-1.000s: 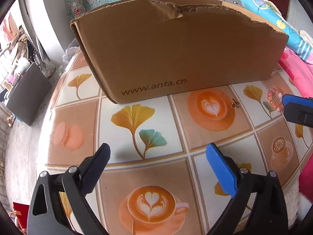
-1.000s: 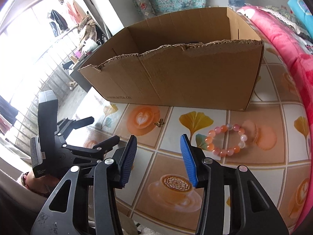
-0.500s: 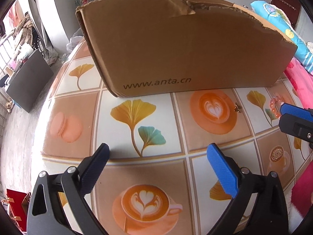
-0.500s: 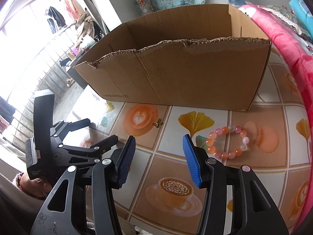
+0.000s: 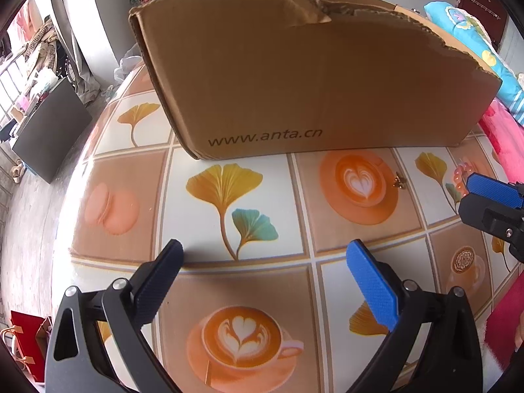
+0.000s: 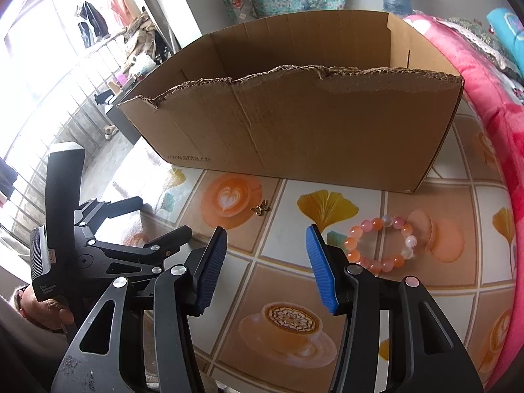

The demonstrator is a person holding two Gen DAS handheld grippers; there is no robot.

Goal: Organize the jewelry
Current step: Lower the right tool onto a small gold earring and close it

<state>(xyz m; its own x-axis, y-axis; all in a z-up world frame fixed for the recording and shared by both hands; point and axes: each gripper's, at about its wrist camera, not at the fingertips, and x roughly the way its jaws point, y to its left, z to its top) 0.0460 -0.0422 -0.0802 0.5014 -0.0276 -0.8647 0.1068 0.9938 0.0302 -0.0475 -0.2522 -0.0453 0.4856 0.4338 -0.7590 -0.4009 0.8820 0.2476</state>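
Bead bracelet (image 6: 381, 242) flat, ring-shaped

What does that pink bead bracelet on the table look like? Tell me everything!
The bead bracelet is a closed ring of round, glossy beads that look like glass or stone, in orange, peach, pink and milky white. It lies flat on the patterned tablecloth, partly over a printed macaron, in front of the cardboard box but apart from it. Nothing grips it: the right tool is open beside it, its blue finger just covering the ring's near edge. In the left wrist view only a few beads show.
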